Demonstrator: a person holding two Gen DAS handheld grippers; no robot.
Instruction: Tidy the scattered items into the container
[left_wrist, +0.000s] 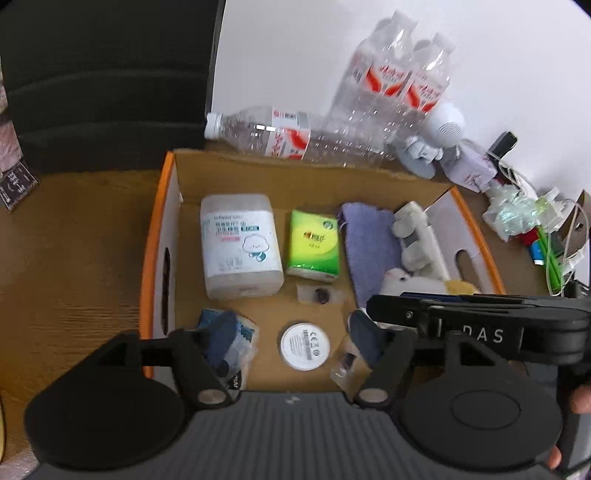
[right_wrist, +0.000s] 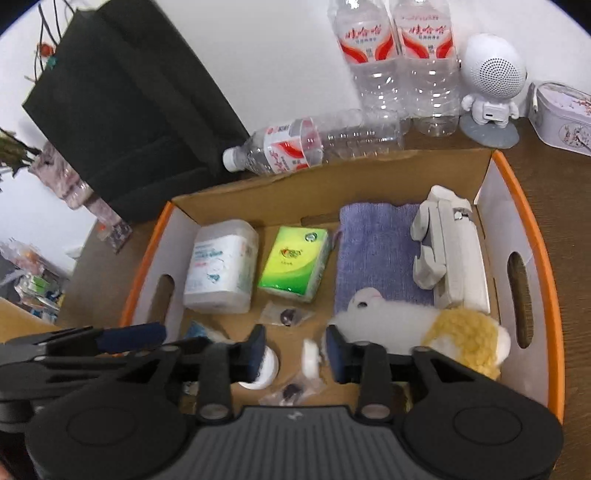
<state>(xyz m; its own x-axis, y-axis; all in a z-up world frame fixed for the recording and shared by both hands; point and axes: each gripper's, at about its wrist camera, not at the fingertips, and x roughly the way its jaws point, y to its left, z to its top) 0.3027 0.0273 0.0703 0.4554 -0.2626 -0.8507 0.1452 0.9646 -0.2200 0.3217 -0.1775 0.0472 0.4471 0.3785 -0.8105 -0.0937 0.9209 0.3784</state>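
A: Box (right_wrist: 524, 192) status: on the desk (left_wrist: 74, 229), below both units. Left hand-held gripper (left_wrist: 291, 332) wide open, empty. Right hand-held gripper (right_wrist: 295, 350) partly open, nothing clamped.

B: Contents?

A: Near: round tin (left_wrist: 305, 346), plush toy (right_wrist: 424, 328). Farther: tissue pack (right_wrist: 295, 266), towel (right_wrist: 373, 251), wipes tub (left_wrist: 240, 247).

B: Remaining?

A: Bottles (right_wrist: 321, 144) behind the box; possibly outside scope.

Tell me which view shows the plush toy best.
The right wrist view: the plush toy lies nearly whole in the box, white body and yellow end visible. In the left wrist view the right gripper hides most of it.
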